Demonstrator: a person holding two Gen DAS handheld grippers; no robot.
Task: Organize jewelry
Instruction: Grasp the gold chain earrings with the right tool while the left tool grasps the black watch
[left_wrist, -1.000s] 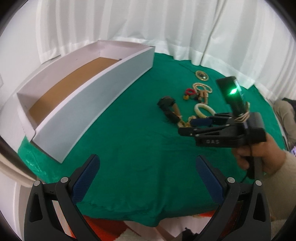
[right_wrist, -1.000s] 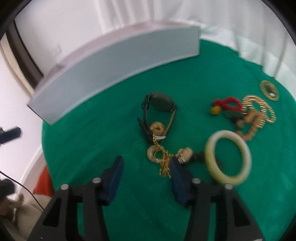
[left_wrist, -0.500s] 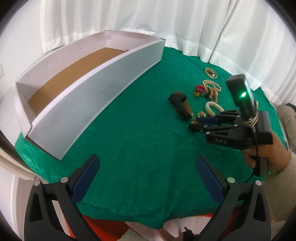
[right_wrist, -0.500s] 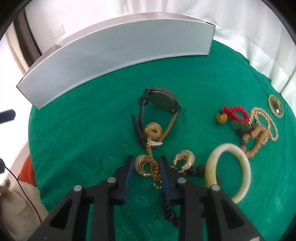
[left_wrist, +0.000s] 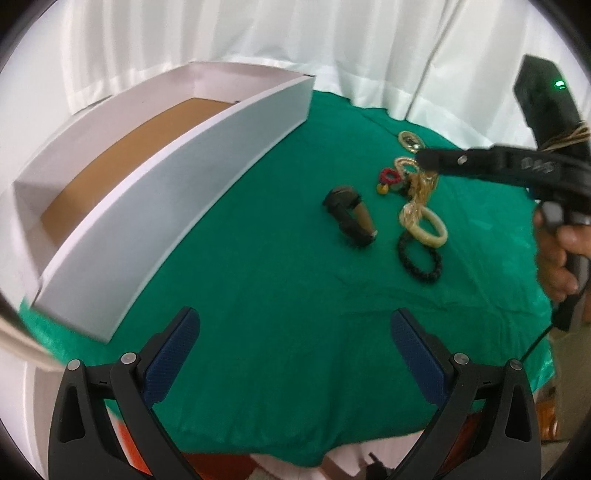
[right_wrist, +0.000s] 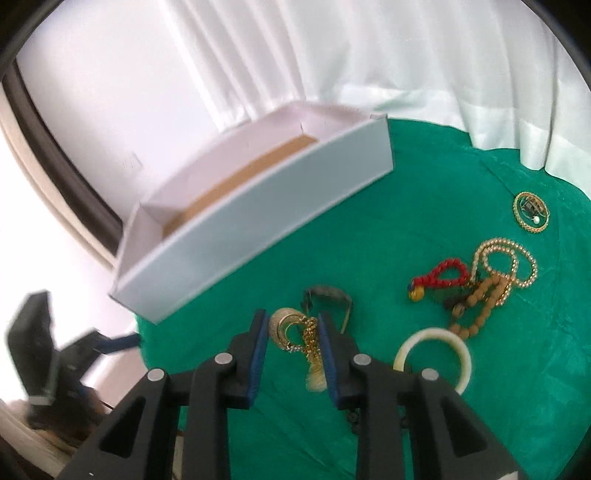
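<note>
My right gripper (right_wrist: 291, 334) is shut on a gold chain with hoop earrings (right_wrist: 295, 330) and holds it lifted above the green cloth; in the left wrist view the chain (left_wrist: 415, 206) dangles from it. A dark watch (left_wrist: 349, 214), a cream bangle (left_wrist: 428, 227), a black bead bracelet (left_wrist: 419, 254), a red bead loop (right_wrist: 441, 277), a gold bead necklace (right_wrist: 506, 262) and a round gold brooch (right_wrist: 532, 212) lie on the cloth. My left gripper (left_wrist: 295, 354) is open and empty near the table's front edge.
A long white box with a brown floor (left_wrist: 177, 177) stands at the left of the green cloth (left_wrist: 280, 280). White curtains hang behind the table. The person's hand (left_wrist: 561, 258) holds the right gripper's handle.
My right gripper closed on the gold chain and earrings and lifted them off the cloth, away from the watch. The black bead bracelet is now uncovered. The left gripper stayed open.
</note>
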